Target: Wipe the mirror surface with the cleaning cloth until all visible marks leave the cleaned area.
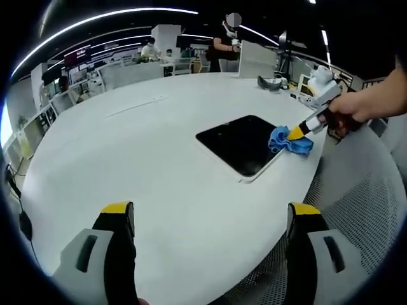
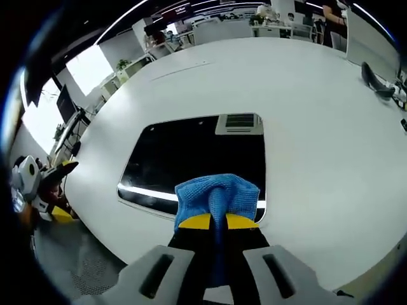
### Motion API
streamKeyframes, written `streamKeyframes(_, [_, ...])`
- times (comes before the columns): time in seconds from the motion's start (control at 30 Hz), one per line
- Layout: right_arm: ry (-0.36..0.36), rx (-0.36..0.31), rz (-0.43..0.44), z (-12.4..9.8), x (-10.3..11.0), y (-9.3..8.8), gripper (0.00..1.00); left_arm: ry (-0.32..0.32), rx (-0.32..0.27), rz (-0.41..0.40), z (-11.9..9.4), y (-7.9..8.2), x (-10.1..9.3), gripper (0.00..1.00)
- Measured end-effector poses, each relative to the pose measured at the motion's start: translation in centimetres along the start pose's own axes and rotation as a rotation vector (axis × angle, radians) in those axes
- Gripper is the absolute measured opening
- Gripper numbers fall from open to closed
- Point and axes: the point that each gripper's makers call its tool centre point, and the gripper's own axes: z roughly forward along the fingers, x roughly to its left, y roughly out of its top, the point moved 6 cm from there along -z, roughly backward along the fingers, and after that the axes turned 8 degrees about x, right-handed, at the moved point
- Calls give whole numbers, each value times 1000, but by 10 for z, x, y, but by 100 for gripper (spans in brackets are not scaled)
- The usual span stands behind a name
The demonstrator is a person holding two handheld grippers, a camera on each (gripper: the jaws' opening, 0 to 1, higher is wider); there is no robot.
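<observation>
Wiping is under way: low in the right gripper view, the right gripper (image 2: 218, 221) pinches the blue cloth (image 2: 216, 194) against the near edge of the mirror (image 2: 191, 159), mid-frame on the white table (image 2: 318, 127). The left gripper (image 1: 210, 213) hangs wide open. Next, I judge, sweep the cloth across the glass.

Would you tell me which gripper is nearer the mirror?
Right. The right gripper holds the cloth at the mirror edge; the left gripper hangs open, well back.
</observation>
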Motion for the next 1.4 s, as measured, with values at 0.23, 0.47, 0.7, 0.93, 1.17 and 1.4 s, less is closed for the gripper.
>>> streamKeyframes(0.23, [-8, 0, 4, -3, -10, 0, 1, 1, 1, 4, 0, 0, 0, 99])
streamKeyframes(0.47, [-18, 3, 13, -5, -18, 0, 1, 1, -3, 3, -1, 0, 0, 99])
streamKeyframes(0.7, [-21, 2, 13, -5, -19, -1, 1, 0, -10, 3, -1, 1, 0, 99])
streamKeyframes(0.93, [-16, 5, 25, -5, -19, -1, 1, -4, -8, -1, -1, 0, -1, 99])
streamKeyframes(1.17, [-12, 10, 32, -3, -20, 2, 1, -12, -7, 0, 0, 1, -2, 99])
streamKeyframes(1.4, [-15, 5, 35, 0, -20, 7, 1, -14, -12, -5, 0, 1, -2, 99])
